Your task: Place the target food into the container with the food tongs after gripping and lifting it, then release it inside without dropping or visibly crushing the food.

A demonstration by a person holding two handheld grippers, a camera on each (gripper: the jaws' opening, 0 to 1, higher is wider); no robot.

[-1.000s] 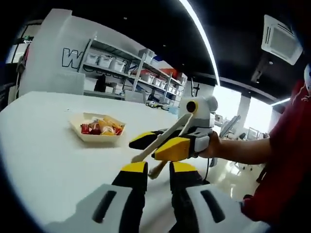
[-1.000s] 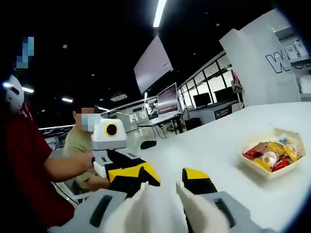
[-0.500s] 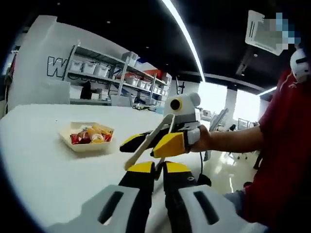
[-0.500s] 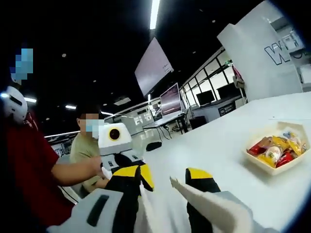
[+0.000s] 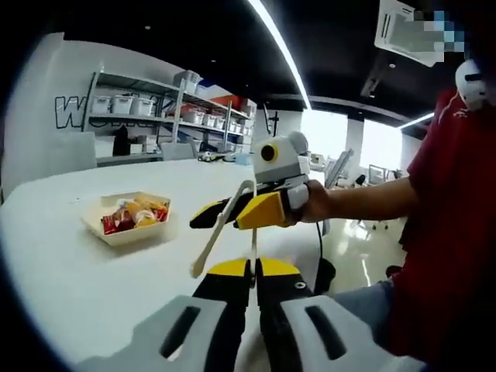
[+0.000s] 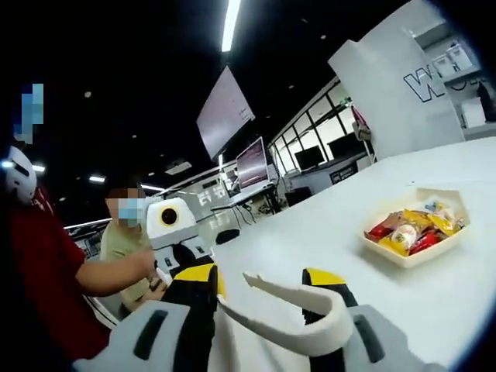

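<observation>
Holding: right gripper [image 5: 232, 214] clamps the hinge end of the white food tongs [image 5: 221, 232]; in the right gripper view the curved bend of the tongs [image 6: 298, 314] sits between its yellow-tipped jaws, arms fanning out ahead.
Tong arms: spread apart, tips free in the air above the table, nothing between them.
Left gripper: left gripper [image 5: 249, 273] has its jaws pressed together with no gap visible; a thin pale strip, possibly the near tong arm, runs down toward them, but I cannot tell whether it is actually pinched or merely crosses in front.
Relation of grippers: right one hangs just above and ahead of the left in the left gripper view; the left gripper [image 6: 194, 283] shows close beside the tongs in the right gripper view.
Target food: small wrapped snacks [image 5: 133, 215], red, yellow and orange, lie heaped in a shallow white tray [image 5: 116, 235]; same snacks [image 6: 411, 230] and tray [image 6: 418, 254] seen from the other side.
Separation: tray well apart from the tong tips, on the white table [image 5: 70, 279].
Container: no second receptacle identifiable from here.
Step in hand: judged to be settling the grip on the tongs; no food approached yet.
Next move calls for: carrying the tong tips over to the tray, straddling one packet, closing gently enough not to crush it.
</observation>
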